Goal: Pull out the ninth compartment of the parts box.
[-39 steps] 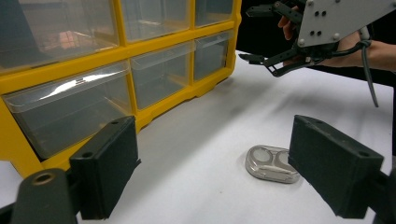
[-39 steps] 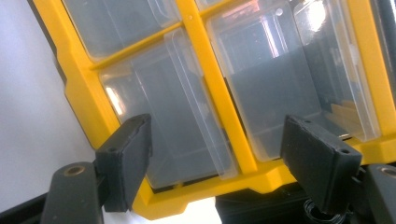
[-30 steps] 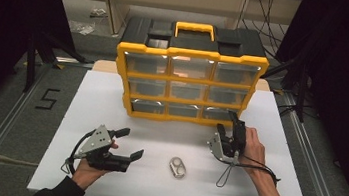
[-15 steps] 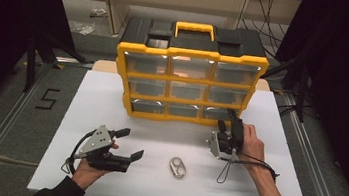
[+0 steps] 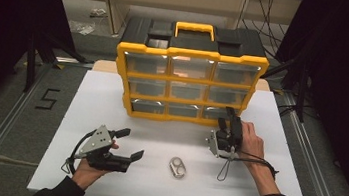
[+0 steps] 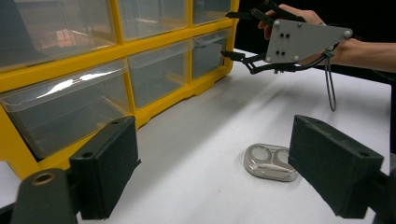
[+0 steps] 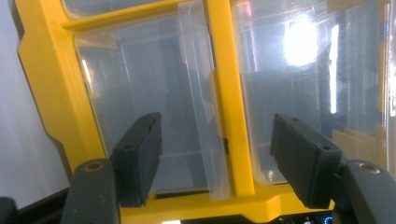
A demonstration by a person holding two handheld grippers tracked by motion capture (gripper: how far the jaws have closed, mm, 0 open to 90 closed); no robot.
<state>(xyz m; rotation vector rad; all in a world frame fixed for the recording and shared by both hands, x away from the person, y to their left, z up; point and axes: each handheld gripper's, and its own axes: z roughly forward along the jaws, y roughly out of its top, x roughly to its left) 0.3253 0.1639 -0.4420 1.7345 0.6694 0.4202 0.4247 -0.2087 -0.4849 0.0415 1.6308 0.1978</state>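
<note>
I'm working in what looks like a lab or recording studio rather than a home. My white table [image 5: 112, 95] stands on a grey floor between metal rails [image 5: 2, 130], with black curtains [image 5: 4, 32] hanging at nine and three o'clock. A "5" [image 5: 47, 98] is marked on the floor at ten o'clock, cables [image 5: 267, 24] trail at one o'clock, and bare shelving [image 5: 119, 0] stands at twelve.

Yellow drawer cabinet [image 5: 189, 82] blocks the table's [image 5: 110, 115] far half; the right gripper [image 5: 228, 115] faces its bottom-right drawer [image 7: 149, 112]. A small metal tin [image 5: 177, 167] interrupts the bare near strip.
</note>
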